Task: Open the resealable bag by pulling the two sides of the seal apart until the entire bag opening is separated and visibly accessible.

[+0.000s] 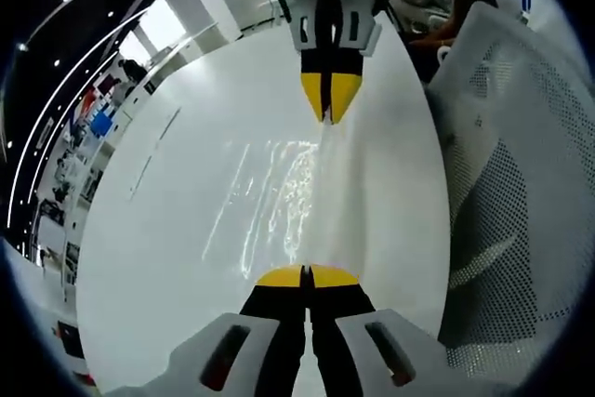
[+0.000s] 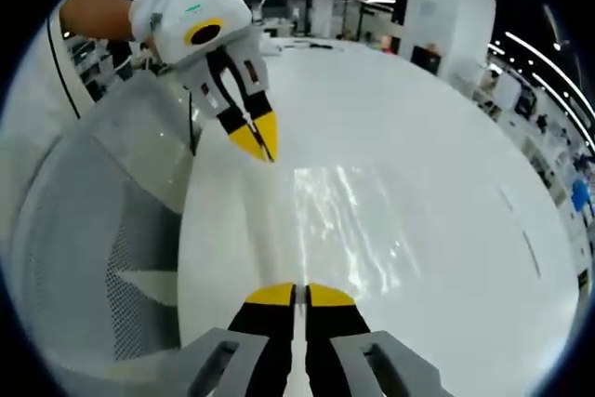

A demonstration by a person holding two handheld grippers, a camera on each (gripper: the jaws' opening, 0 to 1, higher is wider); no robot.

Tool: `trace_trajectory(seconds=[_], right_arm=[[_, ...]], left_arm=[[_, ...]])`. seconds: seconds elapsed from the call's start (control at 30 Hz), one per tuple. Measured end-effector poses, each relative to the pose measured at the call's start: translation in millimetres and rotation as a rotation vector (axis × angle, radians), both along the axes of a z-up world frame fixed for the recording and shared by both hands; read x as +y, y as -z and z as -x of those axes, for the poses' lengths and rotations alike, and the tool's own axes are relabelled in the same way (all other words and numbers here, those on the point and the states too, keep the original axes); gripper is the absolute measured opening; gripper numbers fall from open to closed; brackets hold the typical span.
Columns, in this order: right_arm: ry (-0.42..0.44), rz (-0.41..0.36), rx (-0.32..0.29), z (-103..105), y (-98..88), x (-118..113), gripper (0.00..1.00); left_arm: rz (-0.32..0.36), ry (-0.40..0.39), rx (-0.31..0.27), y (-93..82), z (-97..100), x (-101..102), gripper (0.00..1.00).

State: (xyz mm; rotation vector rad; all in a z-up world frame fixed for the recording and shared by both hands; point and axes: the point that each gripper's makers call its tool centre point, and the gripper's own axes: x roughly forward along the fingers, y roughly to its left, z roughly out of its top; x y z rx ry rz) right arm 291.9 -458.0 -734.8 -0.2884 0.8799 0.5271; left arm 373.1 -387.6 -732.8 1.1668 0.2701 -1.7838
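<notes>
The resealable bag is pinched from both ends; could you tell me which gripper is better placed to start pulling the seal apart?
Neither clearly. The left gripper and right gripper are both shut on opposite edges of the clear bag, held taut above the white table. Pull both outward together.

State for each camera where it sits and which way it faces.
Left gripper view: rides the left gripper, facing across the clear bag to the right gripper; a mesh chair alongside.
Right gripper view: rides the right gripper, facing the left gripper and the gloved hand holding it.
Shared: bag, white table, chair; the cameras face each other, both grippers pinching the bag's opposite edges.
</notes>
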Motion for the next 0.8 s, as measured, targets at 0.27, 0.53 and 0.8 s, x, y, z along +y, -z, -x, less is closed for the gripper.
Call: trace_trajectory(seconds=[0.27, 0.53, 0.8], right_arm=[[-0.024, -0.030, 0.021, 5, 5.6, 7, 0.00], [0.005, -0.120, -0.017, -9, -10.1, 18, 0.09], [-0.009, -0.122, -0.047, -21, -21.1, 23, 0.10]], left_arm=[[-0.007, 0.008, -0.022, 0.8, -1.0, 1, 0.00], [0.018, 0.052, -0.063, -0.8, -1.5, -2, 0.00], [0.025, 0.065, -0.073, -1.4, -0.1, -3, 0.00]])
